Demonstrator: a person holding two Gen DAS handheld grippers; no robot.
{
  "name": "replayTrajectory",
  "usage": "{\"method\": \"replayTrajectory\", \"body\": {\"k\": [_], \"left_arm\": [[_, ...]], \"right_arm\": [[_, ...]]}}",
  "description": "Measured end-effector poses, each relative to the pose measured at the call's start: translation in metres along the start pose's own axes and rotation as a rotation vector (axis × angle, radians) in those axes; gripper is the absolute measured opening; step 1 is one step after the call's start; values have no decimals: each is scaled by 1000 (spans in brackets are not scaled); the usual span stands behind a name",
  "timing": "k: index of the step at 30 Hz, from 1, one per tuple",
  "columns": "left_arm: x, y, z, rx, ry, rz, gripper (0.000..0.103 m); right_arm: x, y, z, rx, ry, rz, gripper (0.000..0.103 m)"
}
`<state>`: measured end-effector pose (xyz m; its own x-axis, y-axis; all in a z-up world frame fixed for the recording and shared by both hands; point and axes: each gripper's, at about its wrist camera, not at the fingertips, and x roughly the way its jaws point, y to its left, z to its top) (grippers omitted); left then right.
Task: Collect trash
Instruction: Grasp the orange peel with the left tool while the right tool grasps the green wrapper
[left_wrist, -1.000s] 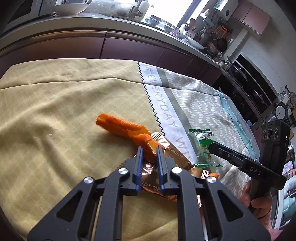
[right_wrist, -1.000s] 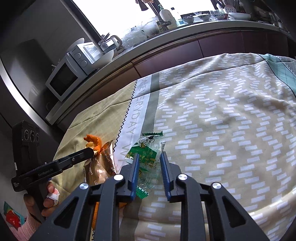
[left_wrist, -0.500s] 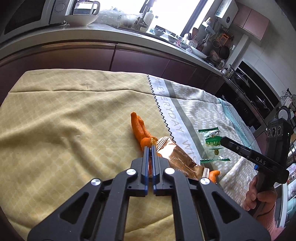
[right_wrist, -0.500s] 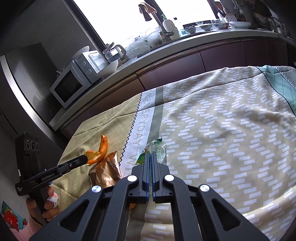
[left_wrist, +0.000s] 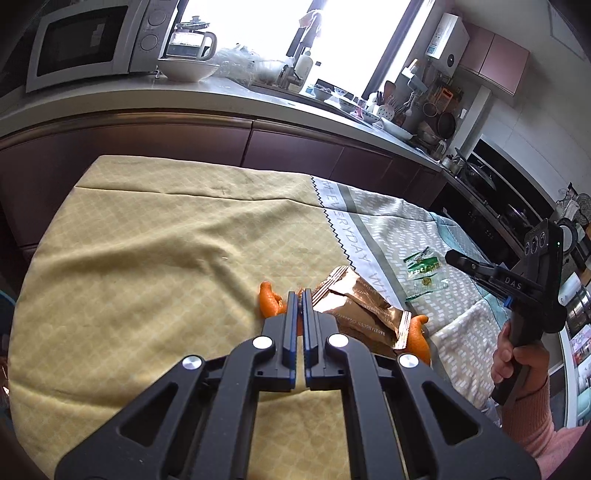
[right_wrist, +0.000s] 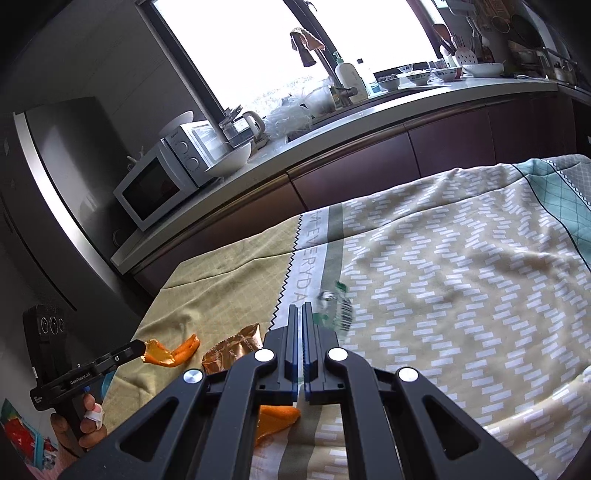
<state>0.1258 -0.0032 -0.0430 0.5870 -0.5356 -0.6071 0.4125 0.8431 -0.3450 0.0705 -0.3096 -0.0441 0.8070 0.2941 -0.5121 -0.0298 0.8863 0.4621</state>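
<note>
A: Kitchen counter (left_wrist: 258, 107) ran behind a table under a patterned cloth (left_wrist: 147, 258). Where was the trash?

B: Left gripper (left_wrist: 300, 295) was pinched on an orange peel (right_wrist: 166, 352), lifted left of the foil wrapper (left_wrist: 362, 306). Right gripper (right_wrist: 300, 308) was clamped on the green packet (right_wrist: 334, 308), raised right of that wrapper.

A: And what remained?

B: Foil wrapper lay flat, long axis running left to right; a second peel (left_wrist: 419, 334) sat at its right end. Probably the left gripper was nearer, once emptied.
</note>
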Motion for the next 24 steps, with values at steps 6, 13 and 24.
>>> {"method": "replayTrajectory", "body": {"k": [6, 13, 24], "left_arm": [[-11, 7, -18, 32, 24, 32, 3], [-11, 21, -34, -1, 52, 27, 17], [9, 18, -36, -2, 112, 52, 35]], "right_arm": [[4, -10, -3, 44, 18, -38, 7], [10, -40, -17, 120, 42, -158, 49], [34, -46, -28, 144, 113, -123, 9]]}}
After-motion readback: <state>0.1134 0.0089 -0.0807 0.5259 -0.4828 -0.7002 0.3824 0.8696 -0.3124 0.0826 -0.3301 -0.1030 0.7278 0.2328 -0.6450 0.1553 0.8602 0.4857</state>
